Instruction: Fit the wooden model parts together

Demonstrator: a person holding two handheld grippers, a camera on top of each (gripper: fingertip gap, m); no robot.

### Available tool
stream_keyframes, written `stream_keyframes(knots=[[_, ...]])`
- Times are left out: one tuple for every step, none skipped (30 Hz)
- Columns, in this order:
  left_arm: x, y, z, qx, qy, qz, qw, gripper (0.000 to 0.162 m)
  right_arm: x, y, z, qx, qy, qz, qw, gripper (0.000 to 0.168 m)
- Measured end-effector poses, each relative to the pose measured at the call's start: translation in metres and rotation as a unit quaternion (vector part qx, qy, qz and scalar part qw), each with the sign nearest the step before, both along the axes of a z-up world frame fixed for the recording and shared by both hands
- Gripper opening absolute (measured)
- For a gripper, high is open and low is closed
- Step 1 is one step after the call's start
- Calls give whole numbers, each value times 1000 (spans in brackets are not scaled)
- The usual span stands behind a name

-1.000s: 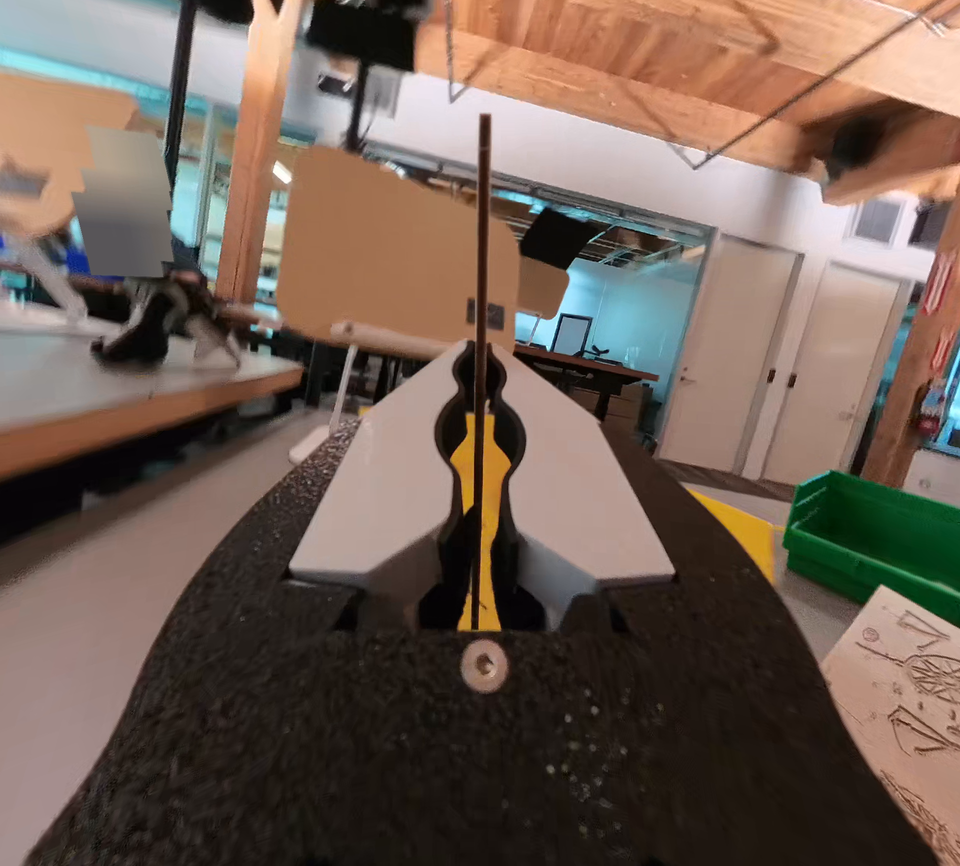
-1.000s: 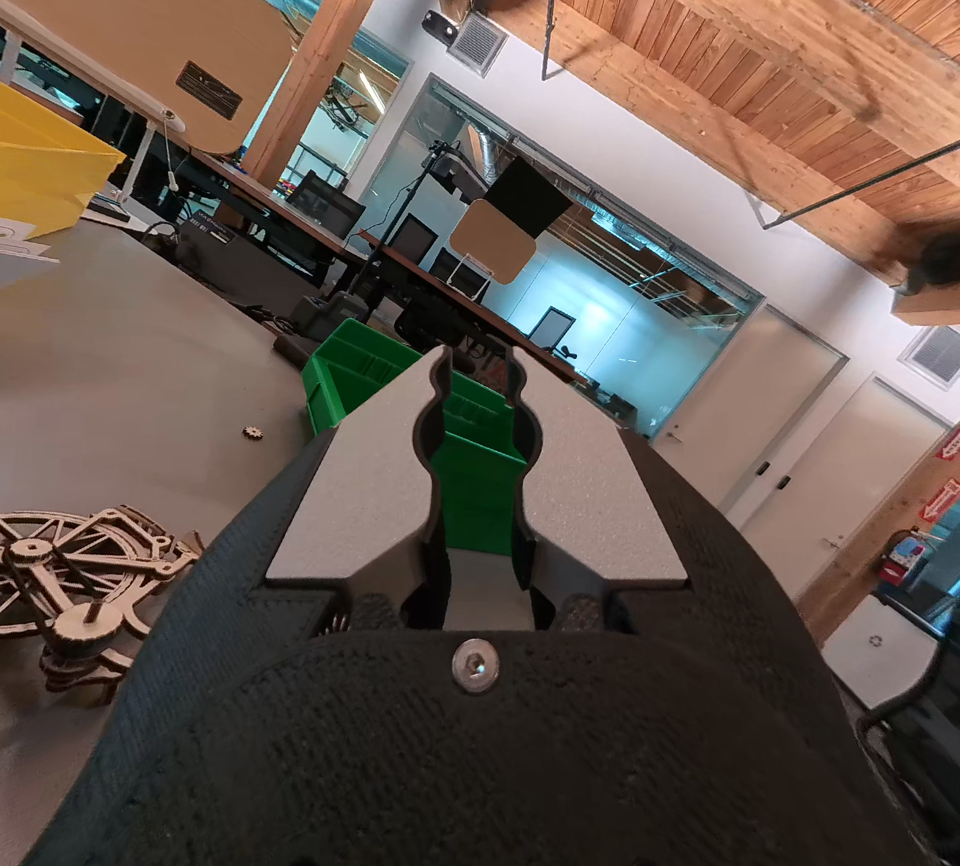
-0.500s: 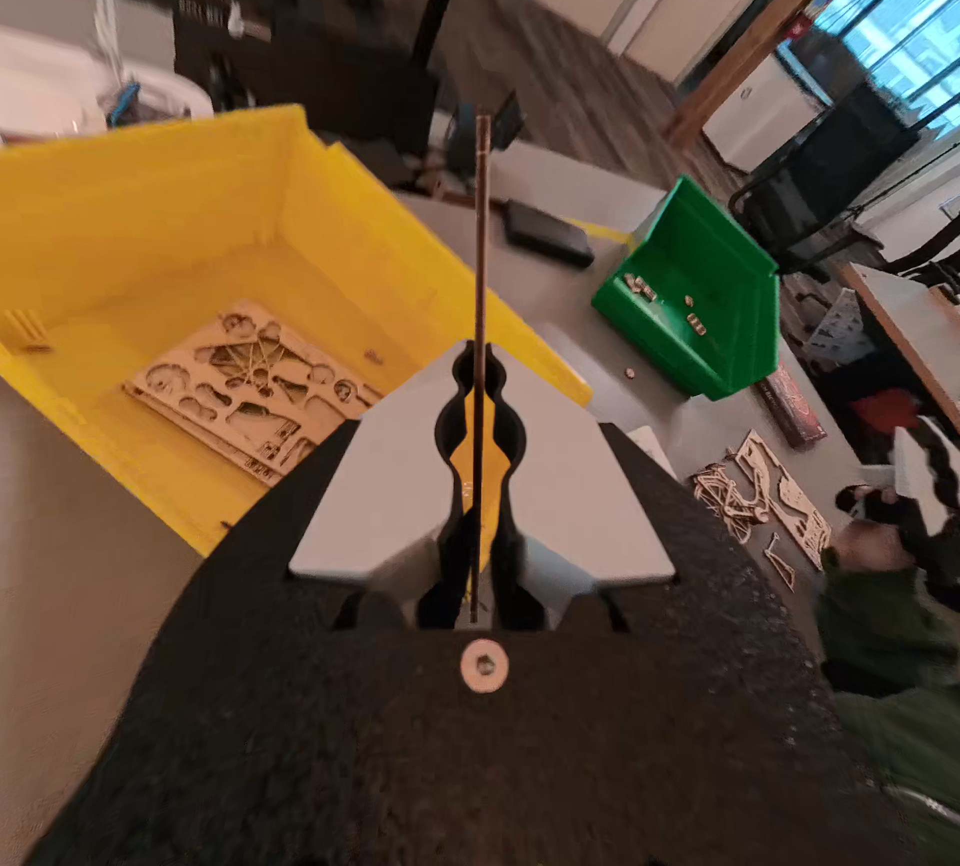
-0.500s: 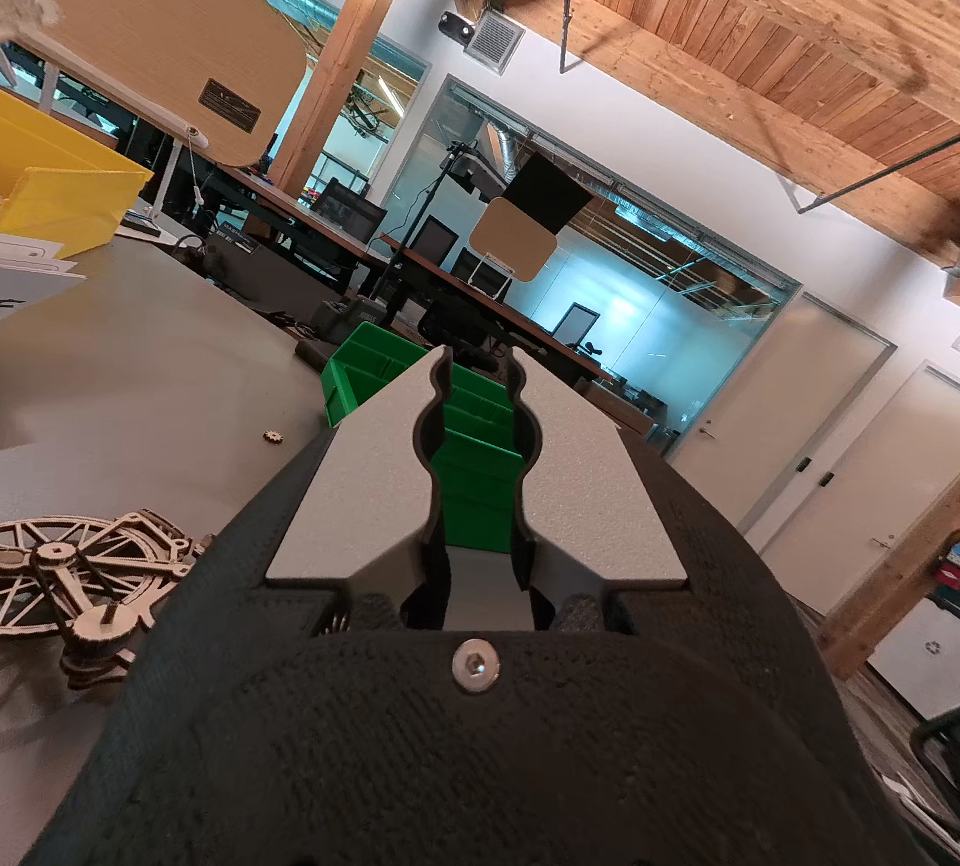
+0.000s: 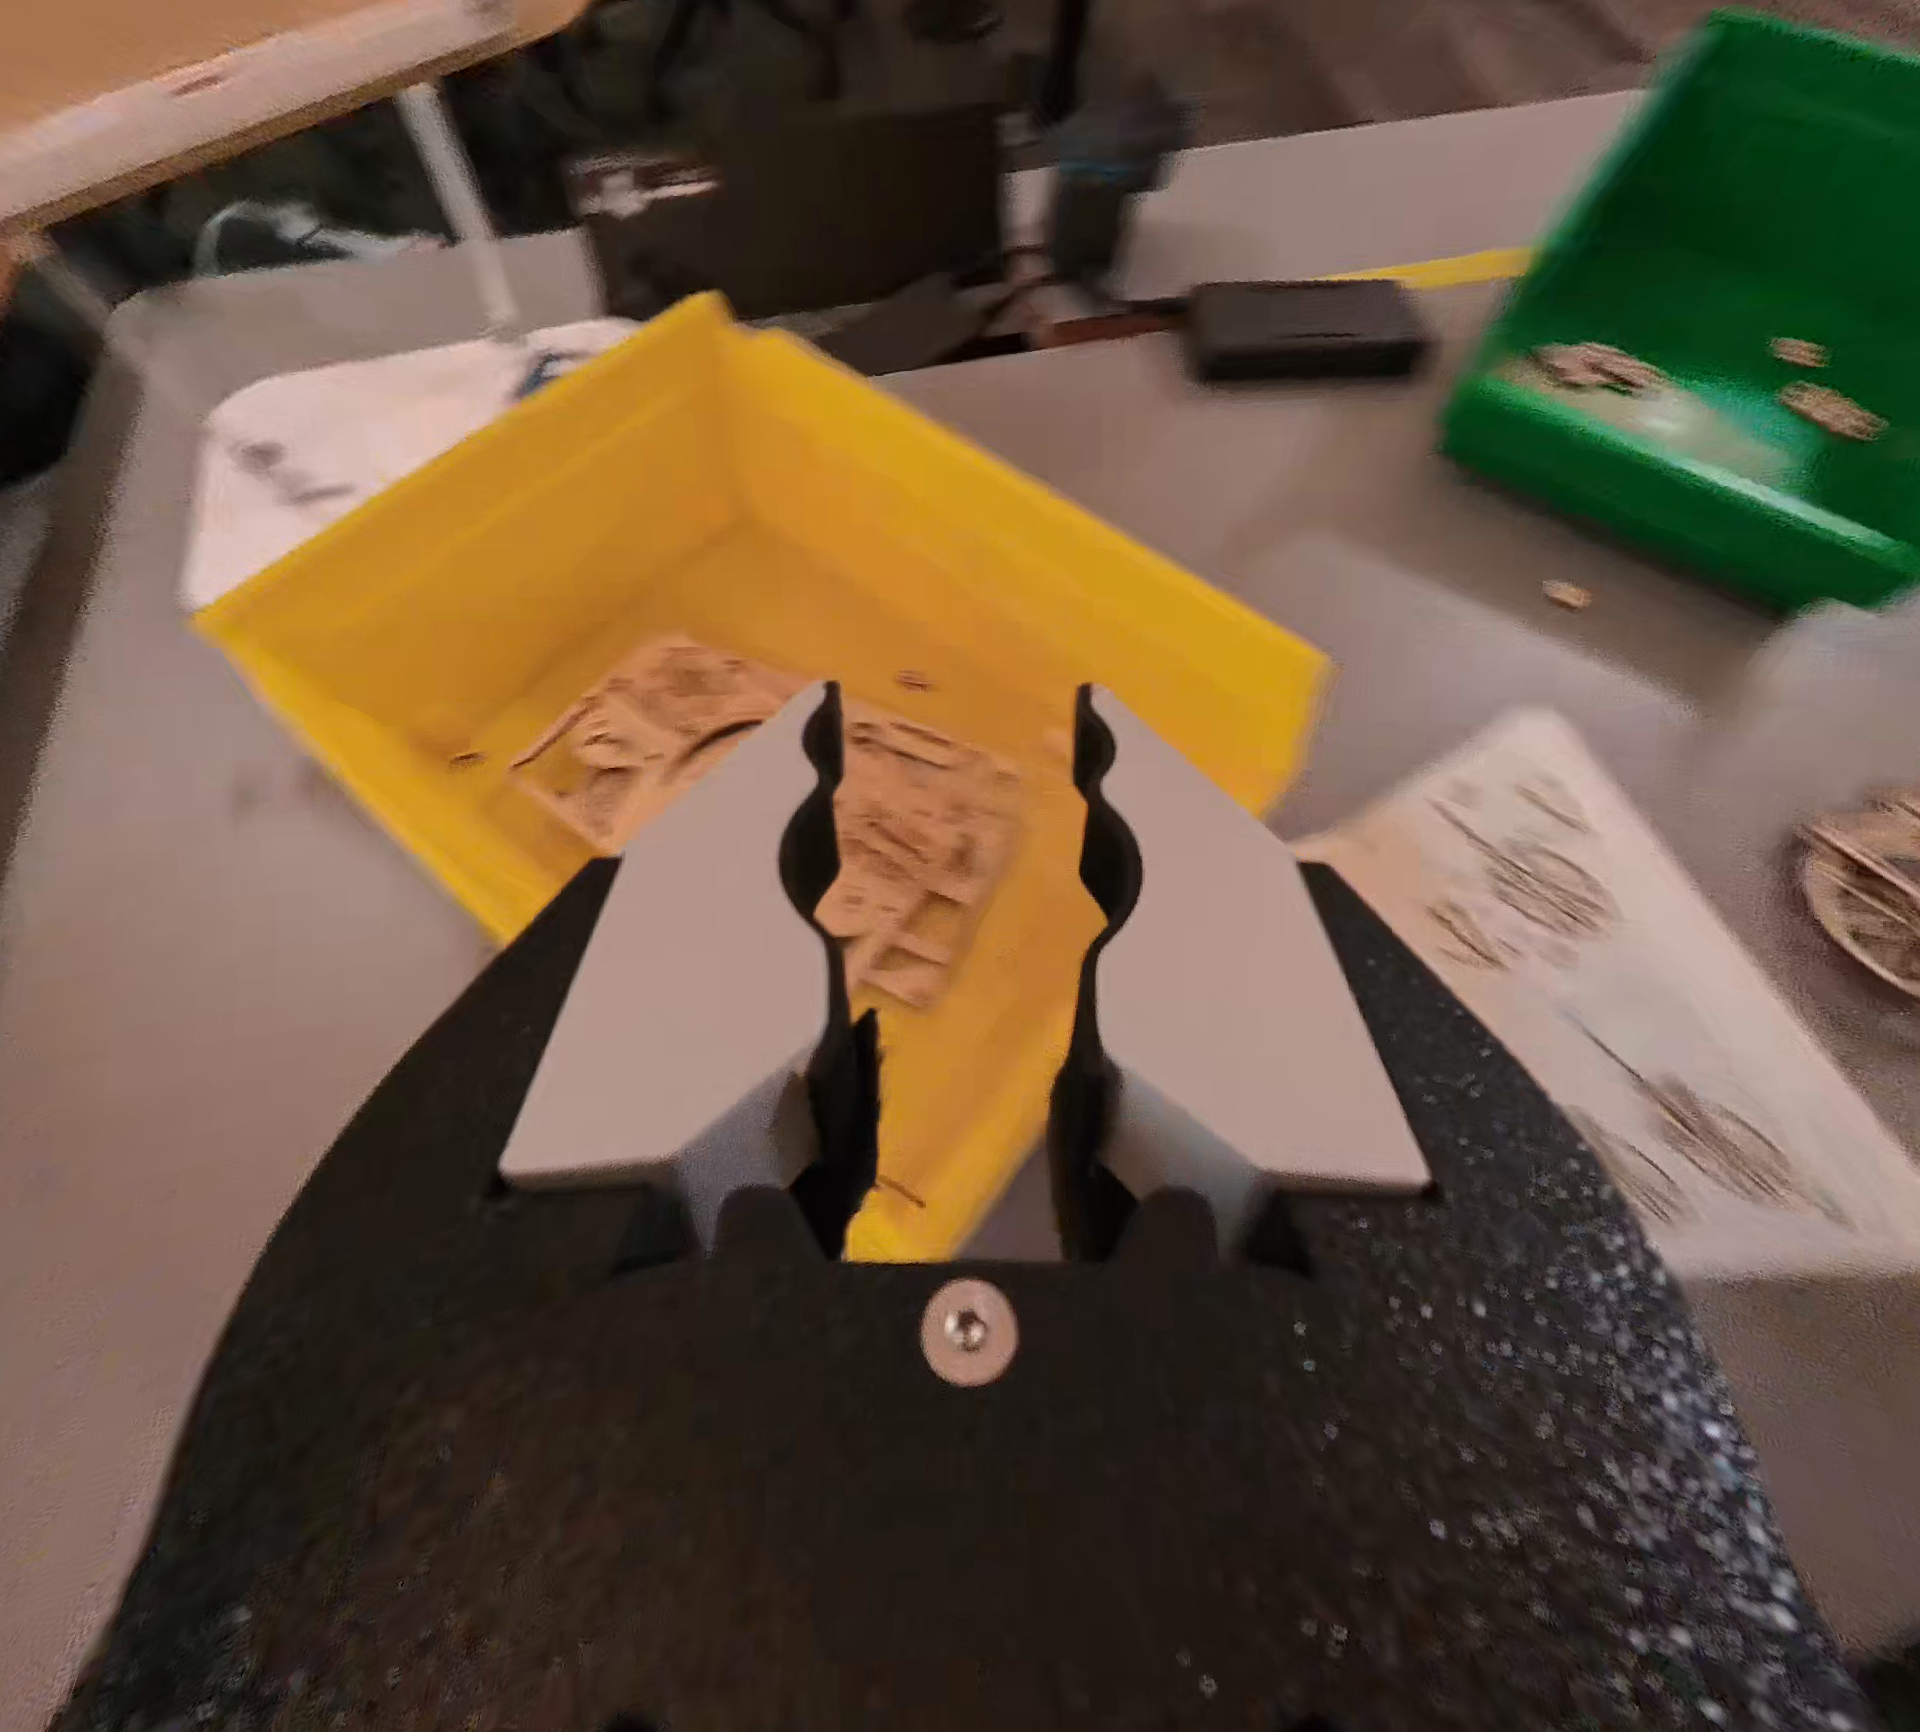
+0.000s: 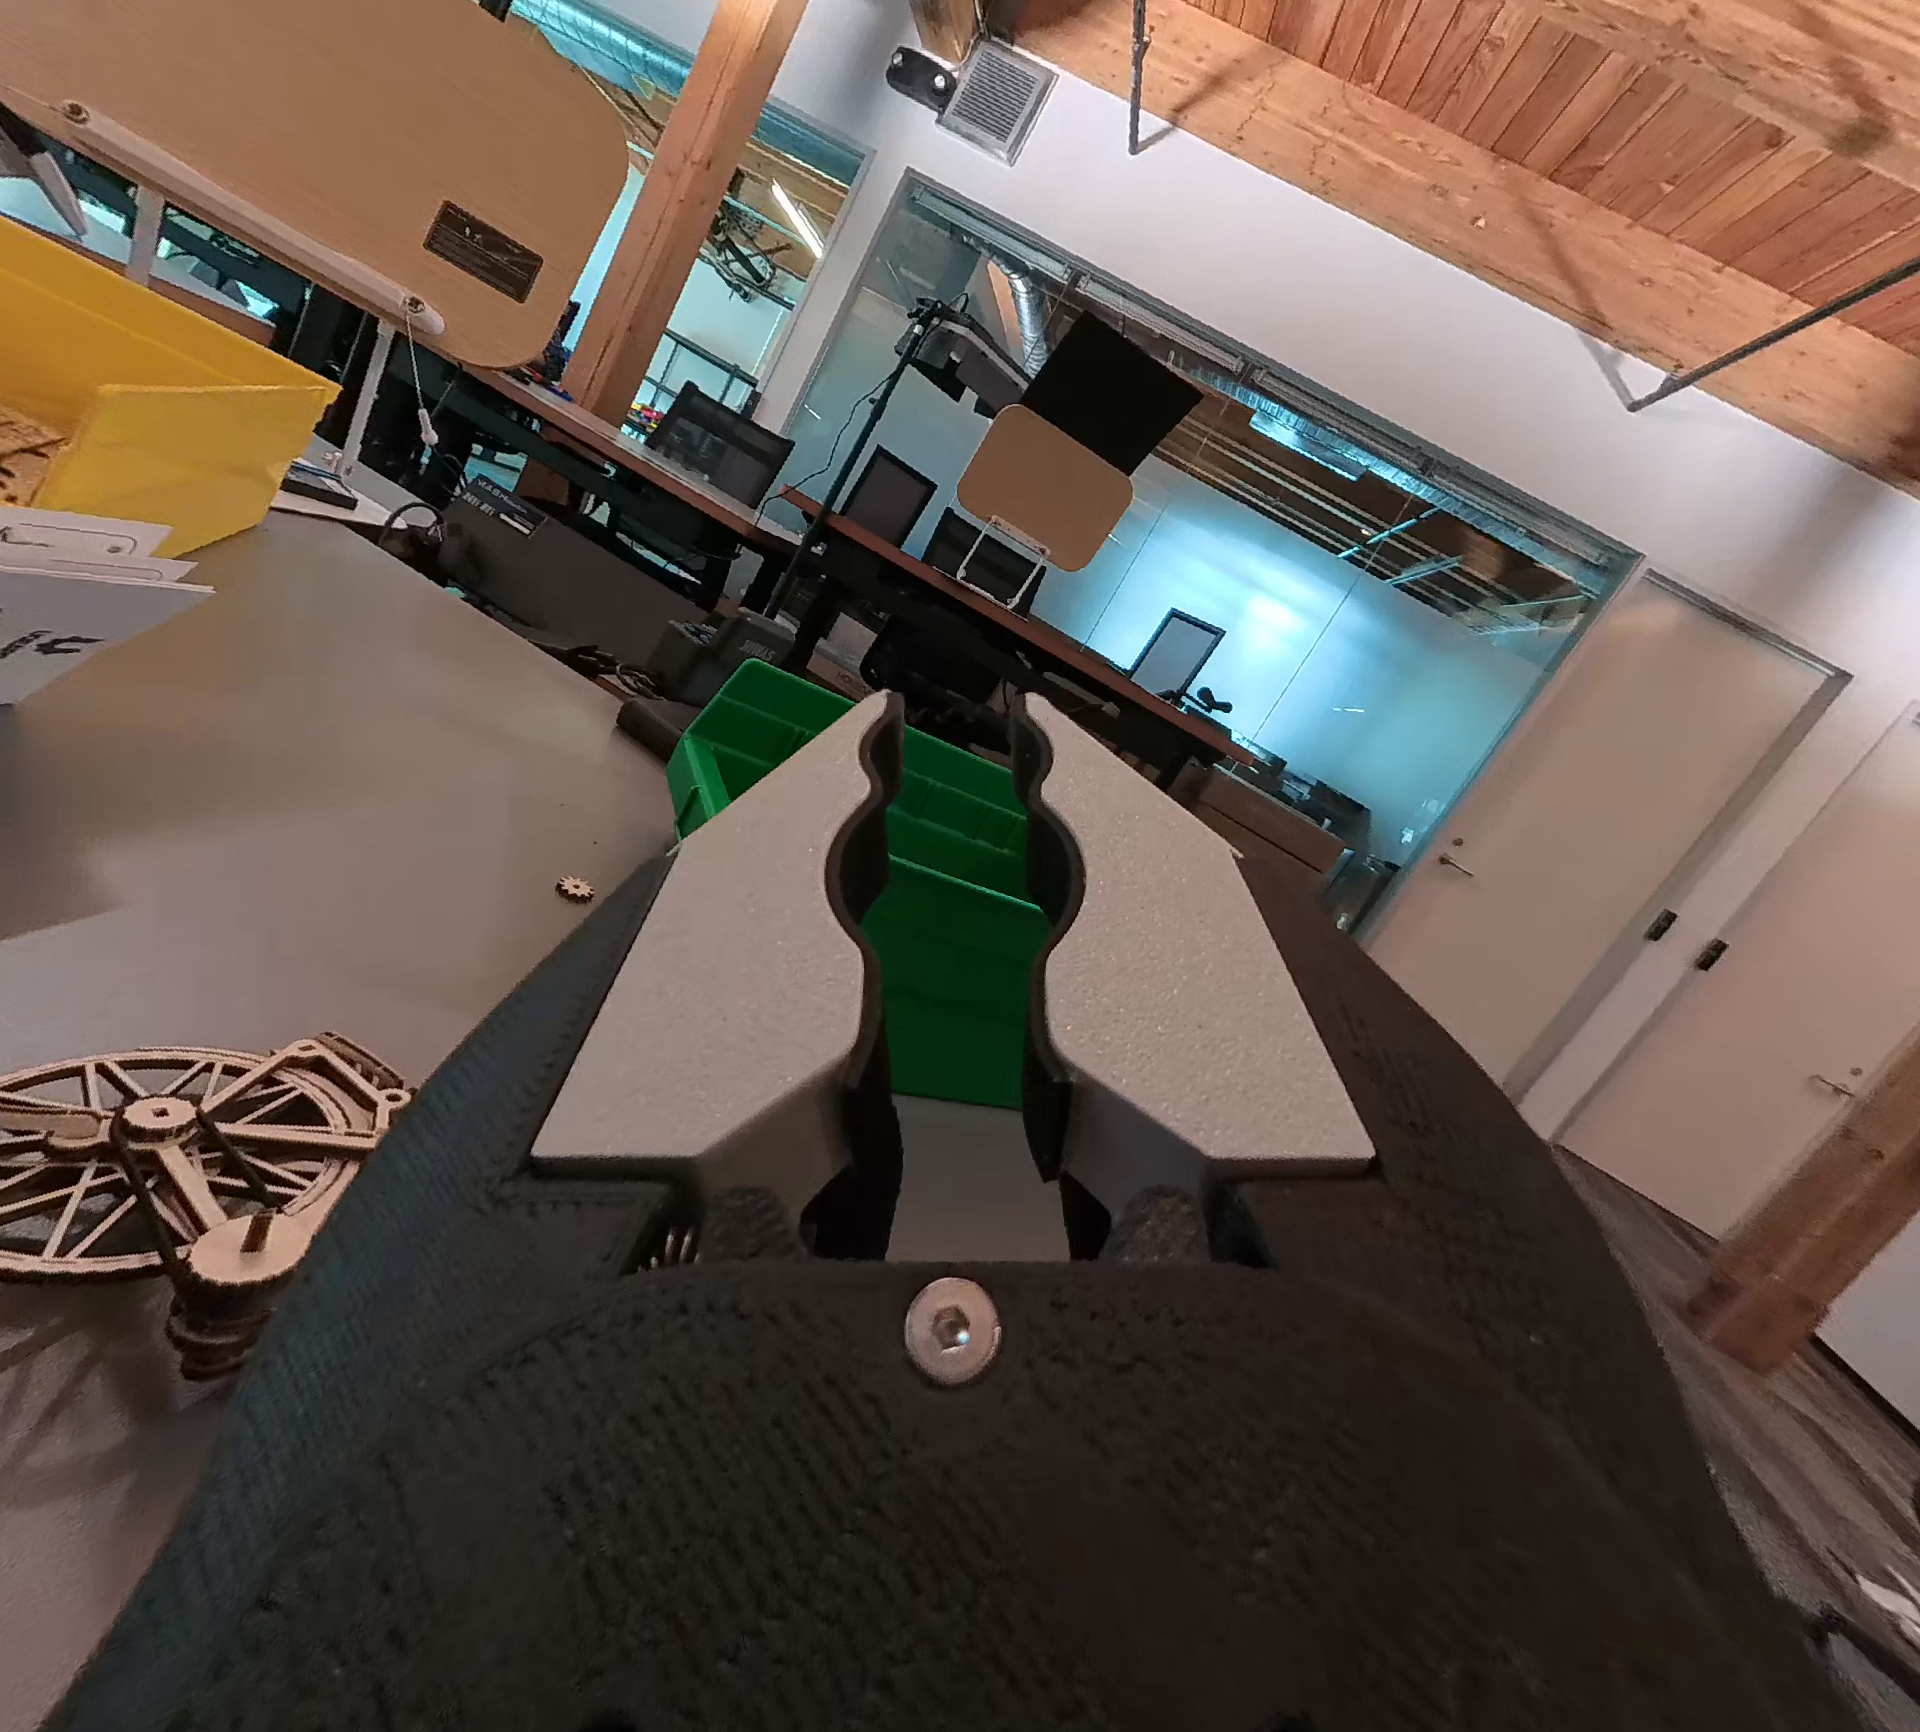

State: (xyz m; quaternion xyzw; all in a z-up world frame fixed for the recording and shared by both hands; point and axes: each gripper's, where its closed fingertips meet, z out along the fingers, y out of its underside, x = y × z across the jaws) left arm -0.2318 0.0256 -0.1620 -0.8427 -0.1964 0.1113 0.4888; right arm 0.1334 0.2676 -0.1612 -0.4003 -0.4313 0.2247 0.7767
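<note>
While the left gripper [image 5: 954,706] hangs spread and empty over the yellow bin [image 5: 499,560] of laser-cut wooden sheets [image 5: 914,861], apparently choosing one, the right gripper [image 6: 951,714] waits, parted and empty, near the spoked wooden wheel assembly [image 6: 177,1152].

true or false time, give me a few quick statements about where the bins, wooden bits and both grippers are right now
1. The left gripper is open with nothing between its fingers. True.
2. The yellow bin is empty. False: flat wooden part sheets lie on its floor.
3. The right gripper is clamped on a wooden gear. False: it is open and holds nothing; a small gear lies loose on the table.
4. A partly built wooden wheel assembly sits on the table to the left of the right gripper. True.
5. The green bin holds a few small wooden pieces. True.
</note>
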Motion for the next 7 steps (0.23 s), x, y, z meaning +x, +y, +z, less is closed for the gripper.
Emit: stream_keyframes(knots=[[27, -1, 0, 1, -1, -32, 1000, 36, 1, 0, 1, -2, 4, 2, 1000, 18], [49, -3, -8, -15, -10, -51, 999, 30, 2, -1, 2, -4, 8, 5, 1000, 19], [67, -8, -23, -46, -22, -65, 997, 25, 2, -1, 2, -6, 10, 7, 1000, 18], [82, -14, -44, -87, -34, -74, 993, 21, 2, -1, 2, -7, 12, 8, 1000, 18], [94, -20, -67, -125, -48, -82, 988, 16, 2, -1, 2, -9, 12, 10, 1000, 18], [103, -26, -90, -157, -64, -85, 982, 15, 2, -1, 2, -10, 11, 11, 1000, 18], [109, -32, -111, -180, -85, -84, 976, 14, 1, -1, 2, -10, 10, 11, 1000, 18]])
